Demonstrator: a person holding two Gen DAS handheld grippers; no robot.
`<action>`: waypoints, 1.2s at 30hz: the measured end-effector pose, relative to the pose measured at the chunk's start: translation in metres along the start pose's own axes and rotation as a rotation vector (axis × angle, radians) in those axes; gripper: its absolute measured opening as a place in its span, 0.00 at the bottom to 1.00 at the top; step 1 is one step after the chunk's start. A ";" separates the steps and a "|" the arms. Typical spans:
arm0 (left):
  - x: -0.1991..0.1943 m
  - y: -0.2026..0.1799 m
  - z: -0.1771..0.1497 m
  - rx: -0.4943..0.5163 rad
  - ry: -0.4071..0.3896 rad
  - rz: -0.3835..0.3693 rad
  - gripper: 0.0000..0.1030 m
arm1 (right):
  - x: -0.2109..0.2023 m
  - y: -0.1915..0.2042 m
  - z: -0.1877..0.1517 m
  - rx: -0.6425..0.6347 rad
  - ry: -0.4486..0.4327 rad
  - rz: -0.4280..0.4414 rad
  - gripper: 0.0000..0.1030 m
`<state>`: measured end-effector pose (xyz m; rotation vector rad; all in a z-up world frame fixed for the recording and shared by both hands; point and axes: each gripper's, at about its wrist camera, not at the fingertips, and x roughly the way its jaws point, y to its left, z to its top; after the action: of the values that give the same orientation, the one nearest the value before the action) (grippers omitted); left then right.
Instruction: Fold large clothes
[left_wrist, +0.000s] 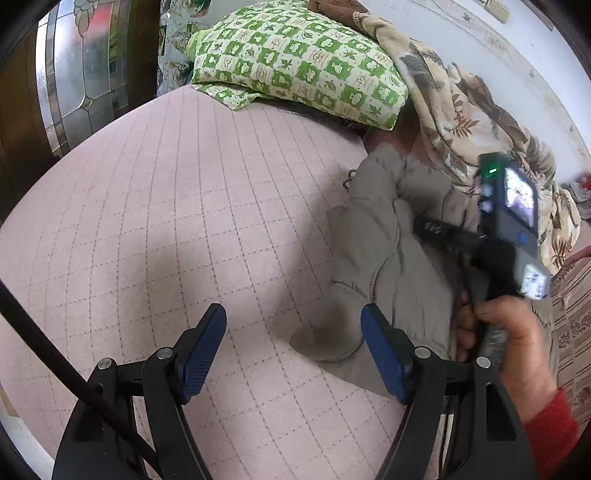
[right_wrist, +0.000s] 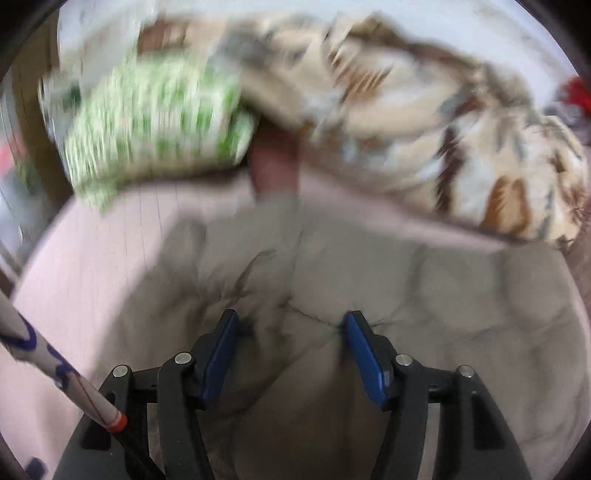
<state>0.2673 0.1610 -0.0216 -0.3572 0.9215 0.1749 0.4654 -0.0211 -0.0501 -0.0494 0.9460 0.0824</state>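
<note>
A grey-beige padded garment (left_wrist: 384, 251) lies bunched on the pink quilted bed cover (left_wrist: 166, 206), at the right in the left wrist view. My left gripper (left_wrist: 293, 314) is open and empty, hovering over the cover with its right finger by the garment's lower edge. The right gripper's body (left_wrist: 509, 221), held by a hand, sits over the garment. In the blurred right wrist view, my right gripper (right_wrist: 291, 321) is open, its fingers pressed down on the garment (right_wrist: 424, 295) with a fold of fabric between them.
A green-and-white checked pillow (left_wrist: 295, 59) lies at the head of the bed. A beige leaf-patterned blanket (left_wrist: 461, 110) is heaped along the right by the white wall. A glass-panelled wooden door (left_wrist: 81, 66) stands at the left.
</note>
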 end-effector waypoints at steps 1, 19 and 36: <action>0.000 0.000 0.000 0.000 -0.002 0.002 0.72 | 0.013 0.006 -0.004 -0.021 0.017 -0.023 0.74; 0.003 -0.016 -0.009 0.050 0.009 0.032 0.72 | -0.055 -0.196 -0.029 0.302 -0.037 -0.276 0.73; -0.006 0.002 -0.001 -0.001 -0.018 0.052 0.72 | -0.098 -0.086 -0.039 0.124 -0.095 -0.014 0.80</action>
<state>0.2625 0.1623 -0.0182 -0.3323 0.9135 0.2255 0.3847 -0.1149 0.0065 0.0615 0.8537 0.0127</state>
